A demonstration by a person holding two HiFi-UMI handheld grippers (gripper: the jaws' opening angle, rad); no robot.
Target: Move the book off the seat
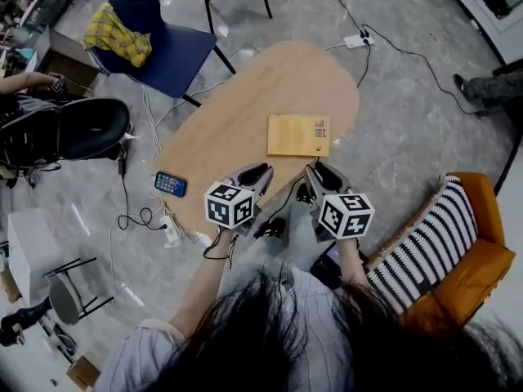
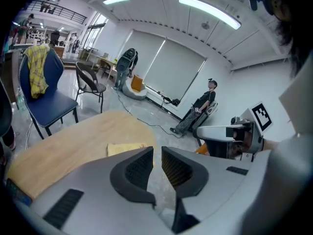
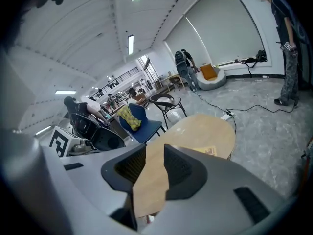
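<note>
The book [image 1: 298,135] lies flat on the wooden table [image 1: 237,129], just right of the frame's centre in the head view and near the table's right edge. Its tan cover carries lines of print and a small picture at its right corner, all too small to read. At the table's lower left end lies a phone [image 1: 171,184] with its screen lit.

Below the book, over the table's near edge, both grippers hang clear of it. The left gripper [image 1: 255,174] has its jaws drawn nearly together with nothing between them. The right gripper [image 1: 320,172] has its jaws a narrow gap apart, also empty. Each bears a cube with black-and-white square markers.

At lower right stands an orange armchair [image 1: 474,260] with a black-and-white striped cushion [image 1: 429,247]. At upper left a blue chair [image 1: 176,51] holds a yellow plaid cloth [image 1: 119,33].
</note>
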